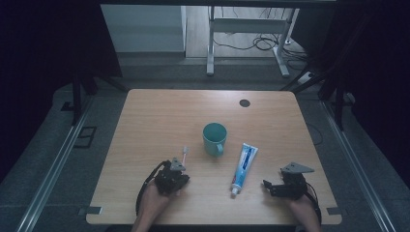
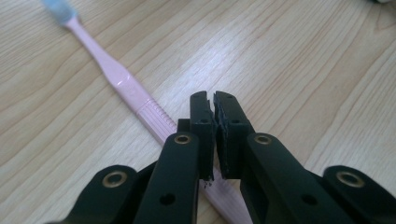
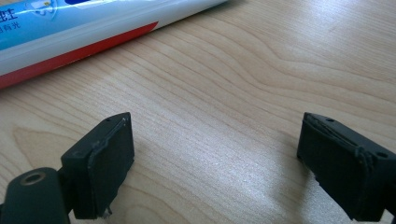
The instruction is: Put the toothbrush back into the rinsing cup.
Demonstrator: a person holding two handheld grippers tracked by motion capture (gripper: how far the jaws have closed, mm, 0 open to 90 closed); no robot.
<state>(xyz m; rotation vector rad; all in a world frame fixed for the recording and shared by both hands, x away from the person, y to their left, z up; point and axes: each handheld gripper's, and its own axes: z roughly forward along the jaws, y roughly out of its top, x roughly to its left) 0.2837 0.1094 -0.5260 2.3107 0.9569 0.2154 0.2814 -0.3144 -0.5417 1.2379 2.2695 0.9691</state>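
A pink toothbrush (image 1: 184, 153) with a blue-white head lies on the wooden table (image 1: 154, 116), left of a teal mug (image 1: 214, 137). My left gripper (image 1: 180, 169) hovers over the brush's handle end. In the left gripper view the left gripper (image 2: 215, 112) is shut with nothing between its pads, and the toothbrush (image 2: 126, 86) runs underneath it on the wood. A white, blue and red toothpaste tube (image 1: 244, 166) lies right of the mug. My right gripper (image 1: 269, 186) rests open just right of the tube's cap end. In the right gripper view the right gripper (image 3: 215, 158) has bare wood between its pads, the toothpaste tube (image 3: 70, 32) beyond.
A dark round cable hole (image 1: 244, 103) sits near the table's far edge. Beyond the table stand white desk legs (image 1: 211, 48) with cables on the floor. Metal rails run along both sides of the table.
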